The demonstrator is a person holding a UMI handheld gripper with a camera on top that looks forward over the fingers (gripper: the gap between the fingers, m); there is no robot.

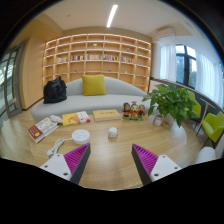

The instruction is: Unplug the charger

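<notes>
Jaws (111, 163) wide open, holding nothing, above the wooden table (110, 150); white cup (113, 132) ahead.

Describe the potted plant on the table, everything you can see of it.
The potted plant stands upright at the far side of the wooden table, beyond the tool and its open fingers. It has broad, glossy green leaves spreading outward in a bushy clump. Its pot is mostly hidden by foliage and too small to make out. Small items sit close beside its base; whether they touch it cannot be told.
</notes>
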